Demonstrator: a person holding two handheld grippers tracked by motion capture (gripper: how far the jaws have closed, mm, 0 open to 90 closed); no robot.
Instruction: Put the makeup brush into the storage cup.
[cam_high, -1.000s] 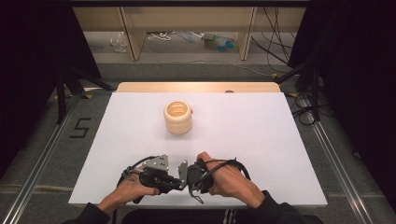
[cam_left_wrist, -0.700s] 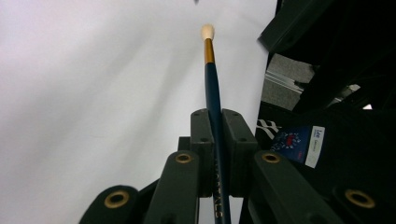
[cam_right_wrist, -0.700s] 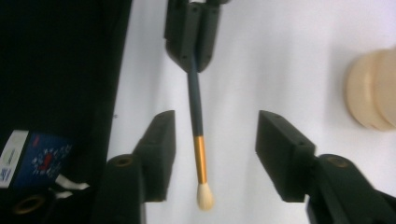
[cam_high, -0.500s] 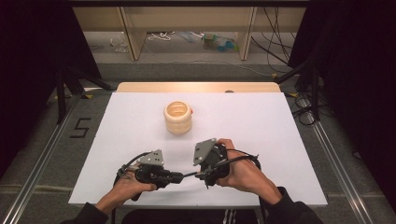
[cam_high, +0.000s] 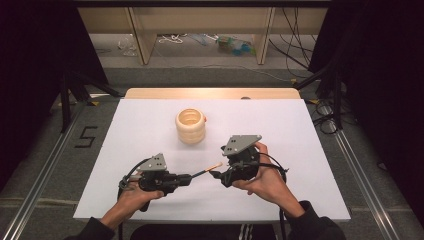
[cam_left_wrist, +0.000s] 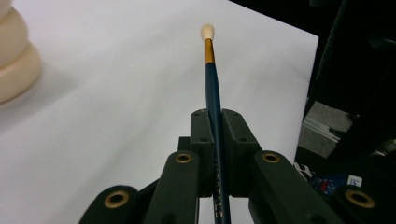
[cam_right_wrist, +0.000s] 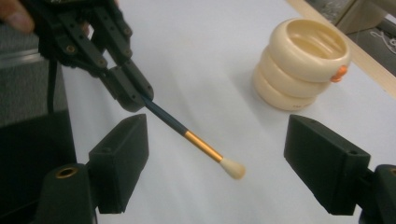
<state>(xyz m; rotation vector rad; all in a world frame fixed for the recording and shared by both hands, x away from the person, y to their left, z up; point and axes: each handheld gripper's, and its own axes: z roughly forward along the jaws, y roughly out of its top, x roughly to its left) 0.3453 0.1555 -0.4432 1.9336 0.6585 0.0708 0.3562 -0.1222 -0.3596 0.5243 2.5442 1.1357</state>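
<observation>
A thin brush (cam_high: 207, 171) with a dark blue handle, a gold ferrule and a cream tip (cam_right_wrist: 232, 168) is held off the white table (cam_high: 310, 135). My left gripper (cam_high: 186, 177) is shut on its handle (cam_left_wrist: 215, 116), and the tip points right toward my right gripper (cam_high: 216, 175). That right gripper is open, its two pads (cam_right_wrist: 122, 158) standing wide on either side of the brush tip without touching it. A cream ribbed cup (cam_high: 190, 125) with an orange spot (cam_right_wrist: 340, 72) stands upright farther back, also at the left edge of the left gripper view (cam_left_wrist: 14, 56).
The table's wooden far edge (cam_high: 210, 93) runs behind the cup. Shelving and cables (cam_high: 175, 37) lie on the floor beyond. Metal rails (cam_high: 45, 165) flank the table on both sides, and black curtains close off left and right.
Both hands have risen and moved apart. The right gripper has swung to face the brush tip with its jaws open, while the left gripper keeps the brush clamped.
</observation>
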